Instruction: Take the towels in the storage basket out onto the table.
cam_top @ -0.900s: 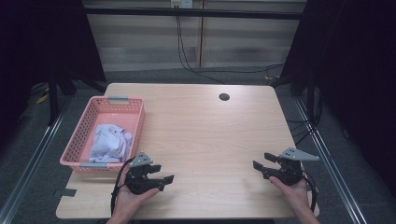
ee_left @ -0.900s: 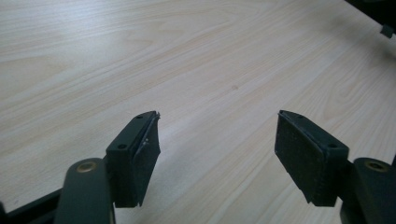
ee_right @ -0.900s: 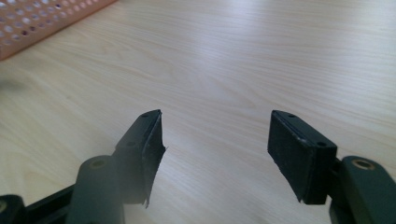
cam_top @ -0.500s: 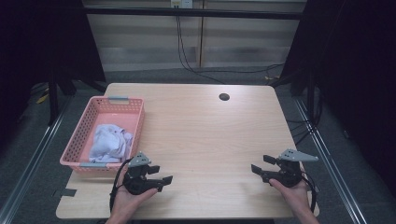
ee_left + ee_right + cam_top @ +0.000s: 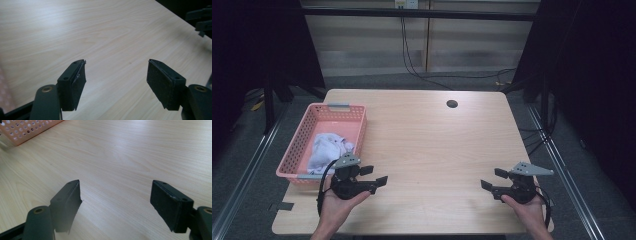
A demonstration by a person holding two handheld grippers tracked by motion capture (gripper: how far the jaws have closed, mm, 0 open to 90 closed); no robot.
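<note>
A pink perforated basket (image 5: 307, 137) is sitting at the left edge of the table (image 5: 432, 145), and a crumpled white cloth (image 5: 328, 149) is lying inside it, bunched toward the near end and leaving the far part of the basket floor bare; a grey handle clip is showing on its far rim and another on its near rim. The left gripper (image 5: 378, 176) is resting in the person's left hand (image 5: 334, 209) just beside the basket's near right corner, apart from the cloth, its jaws standing wide with nothing between them and pointing across the table to the right. In the left gripper view that gripper (image 5: 116, 75) is looking over bare wood, with the other gripper's dark jaws showing far off at the top right. The right gripper (image 5: 490, 179) is sitting in the right hand (image 5: 526, 210) near the table's right front corner, well apart from the basket, its jaws also spread wide and holding nothing, pointing left; in the right gripper view it (image 5: 116, 195) is facing bare tabletop, with a corner of the basket (image 5: 27, 128) at the top left. The table is a pale wood-grain top with a round cable hole (image 5: 452, 104) near its far edge. Grey floor is surrounding it, black curtains are hanging at both sides, and cables are trailing down a pale panelled wall behind.
</note>
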